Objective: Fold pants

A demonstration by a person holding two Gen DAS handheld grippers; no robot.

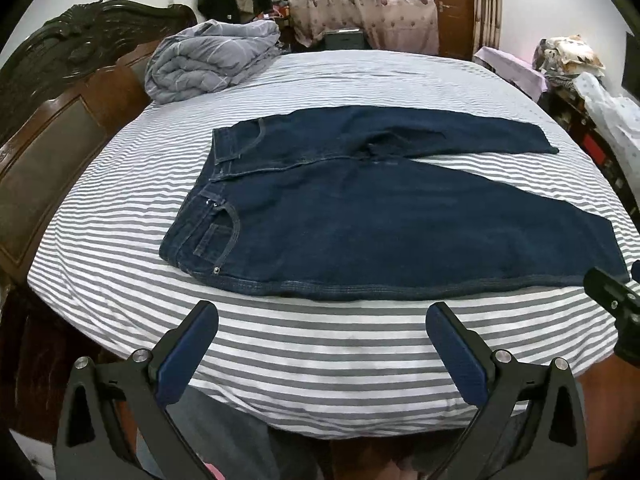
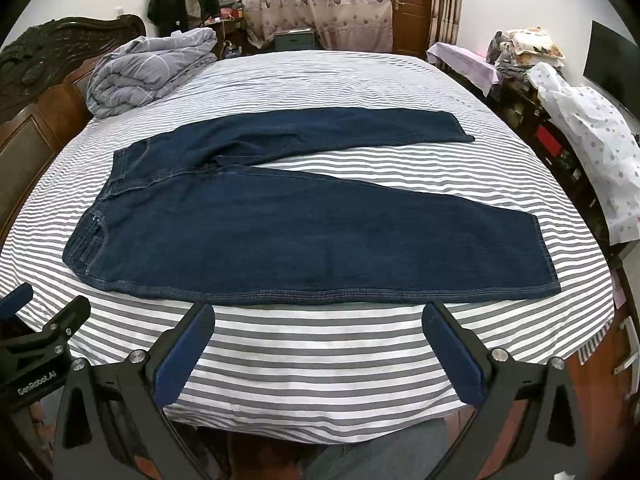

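1. Dark blue denim jeans (image 2: 304, 216) lie spread flat, front side up, on a bed with a grey-and-white striped sheet (image 2: 320, 364), with nothing folded yet.

2. The left gripper (image 1: 322, 344) hangs over the near edge of the bed, jaws spread wide and holding nothing. The right gripper (image 2: 318, 344) matches it, wide open and empty, just short of the near leg's side seam.

3. The jeans run crosswise to both cameras. The waistband (image 2: 90, 236) points left toward the carved wooden headboard (image 2: 44, 92), and the leg hems (image 2: 544, 256) point right.

4. The long axis runs waistband to hems. The two legs splay apart in a narrow V from the crotch, with the far leg (image 2: 340, 128) angled away and striped sheet showing between them.

5. Handling, as a judgement: denim looks thick and moderately heavy, limp rather than stiff, and rough enough not to slip in padded jaws. It should crease where laid and drag on the sheet.

6. Likely holds: the near end of the waistband by the pocket rivet for the left gripper, and the near leg's hem for the right, lifting the near leg over onto the far one.

7. A rolled grey quilt (image 2: 148, 68) sits at the far left corner, well apart from the jeans.
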